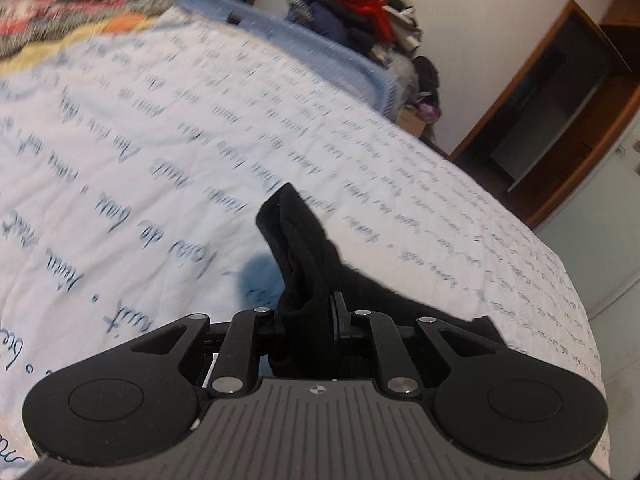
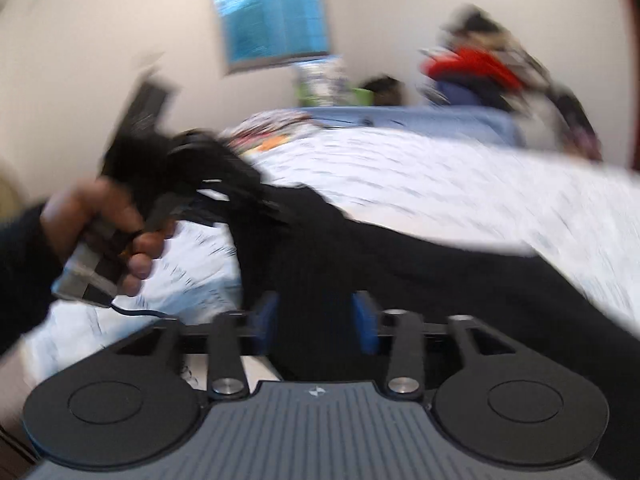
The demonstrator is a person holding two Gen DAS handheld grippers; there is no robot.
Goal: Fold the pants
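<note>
The black pants (image 1: 304, 240) hang bunched over the bed, and my left gripper (image 1: 308, 314) is shut on a fold of them, which stands up past its fingers. In the blurred right wrist view the pants (image 2: 440, 264) stretch from the left gripper (image 2: 236, 192), held by a hand (image 2: 96, 216), down to the lower right. My right gripper (image 2: 316, 320) has its blue pads (image 2: 266, 320) wide apart. Black cloth lies between them, with no clear pinch on it.
The bed has a white sheet with blue script (image 1: 160, 140) and a colourful blanket (image 1: 60, 20) at its far end. Beyond the bed are a light blue basket (image 1: 340, 60), a heap of clothes (image 1: 360, 12), a wooden cabinet (image 1: 560, 100) and a window (image 2: 276, 20).
</note>
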